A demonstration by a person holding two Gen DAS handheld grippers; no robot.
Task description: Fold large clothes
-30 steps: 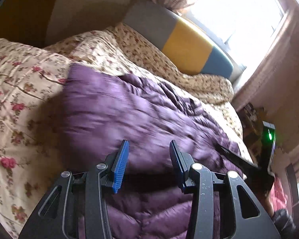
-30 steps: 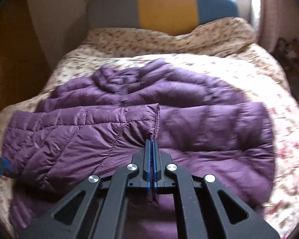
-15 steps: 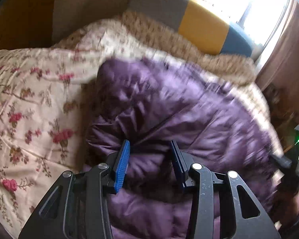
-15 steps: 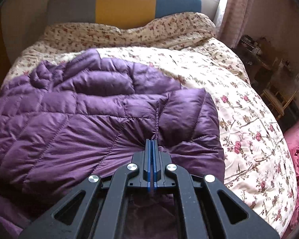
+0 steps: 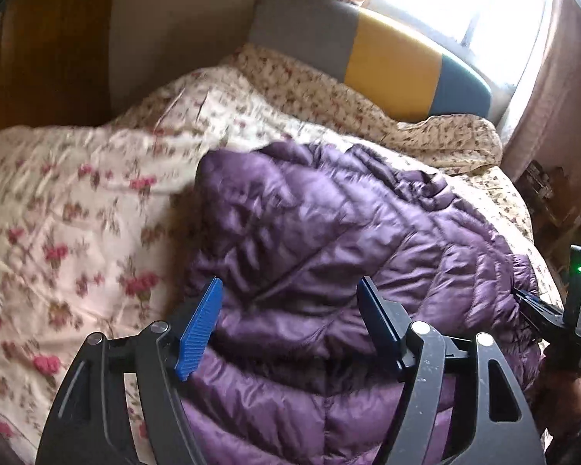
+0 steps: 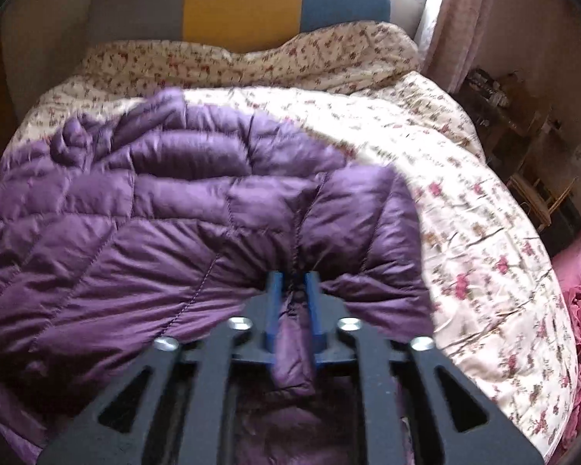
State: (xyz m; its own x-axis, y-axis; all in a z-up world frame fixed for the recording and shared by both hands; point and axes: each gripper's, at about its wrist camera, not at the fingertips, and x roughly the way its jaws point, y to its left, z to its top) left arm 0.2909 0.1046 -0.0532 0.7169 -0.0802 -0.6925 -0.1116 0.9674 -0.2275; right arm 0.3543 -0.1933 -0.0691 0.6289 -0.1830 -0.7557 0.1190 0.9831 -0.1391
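Floral bedspread point(image 5: 77, 201) fills my left; purple puffer jacket point(image 5: 329, 240) lies folded on it; my left gripper point(image 5: 290, 317) has just spread wide above the jacket, pinching nothing; my right gripper point(image 6: 293, 306) has just parted, a jacket fold loose between its 2 fingers.

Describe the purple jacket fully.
The purple puffer jacket is shiny and quilted in stitched puffy panels. It lies folded over itself in a rumpled heap on the floral bedspread. The right tongs, which have just been opening, straddle a seam fold; the left tongs, opened wider, hang over it.
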